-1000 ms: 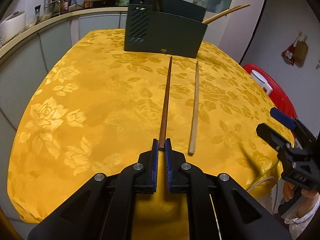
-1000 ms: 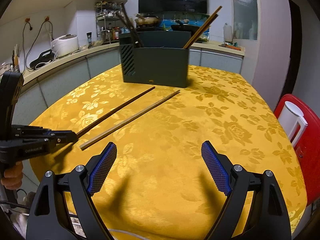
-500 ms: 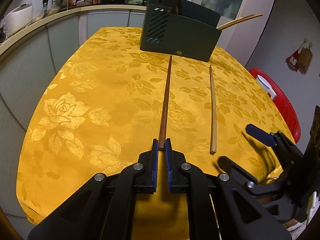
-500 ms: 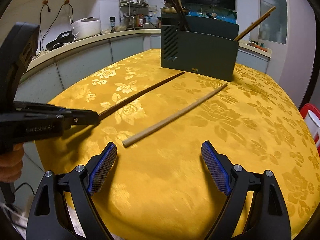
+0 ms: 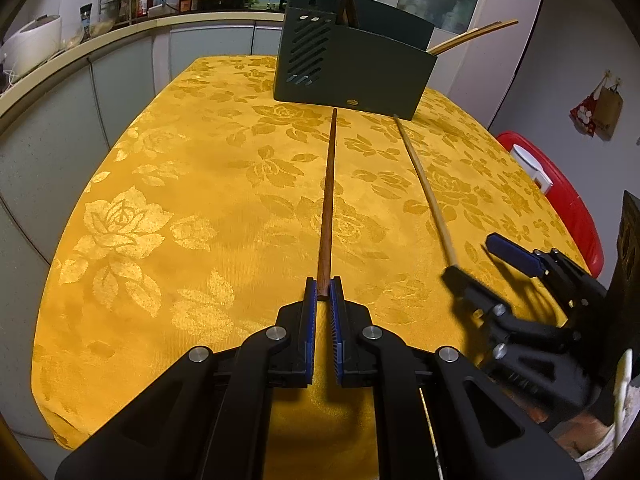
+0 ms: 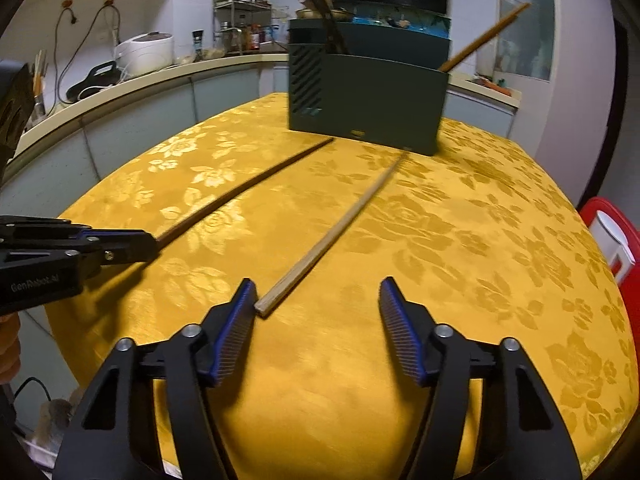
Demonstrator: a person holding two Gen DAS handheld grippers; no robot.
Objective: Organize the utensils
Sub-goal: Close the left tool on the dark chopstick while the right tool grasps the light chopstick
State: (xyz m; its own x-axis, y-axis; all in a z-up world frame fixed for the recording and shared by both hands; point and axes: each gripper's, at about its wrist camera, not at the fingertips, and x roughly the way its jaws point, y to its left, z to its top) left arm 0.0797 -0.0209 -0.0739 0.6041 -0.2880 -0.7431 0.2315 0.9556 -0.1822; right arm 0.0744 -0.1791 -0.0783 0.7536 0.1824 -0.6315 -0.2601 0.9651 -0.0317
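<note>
My left gripper (image 5: 323, 292) is shut on the near end of a dark brown chopstick (image 5: 328, 200), whose far tip points at the dark green utensil holder (image 5: 360, 76). A pale wooden chopstick (image 5: 424, 184) lies beside it on the yellow cloth. In the right wrist view my right gripper (image 6: 318, 286) is closing, with the pale chopstick's (image 6: 340, 228) near end just inside its left finger (image 6: 240, 312); the pads do not press on it. The holder (image 6: 368, 100) has dark sticks at its left and pale sticks at its right. The left gripper (image 6: 150, 246) holds the dark chopstick (image 6: 248, 182) low at the left.
A yellow floral cloth covers the table (image 5: 160, 200). A red stool with a white container (image 5: 560, 200) stands past the right edge. A curved kitchen counter (image 6: 160, 76) with a rice cooker (image 6: 144, 52) runs behind and to the left.
My right gripper has come in low toward the near end of the pale chopstick and its jaws have narrowed. The left gripper has kept its hold on the dark chopstick.
</note>
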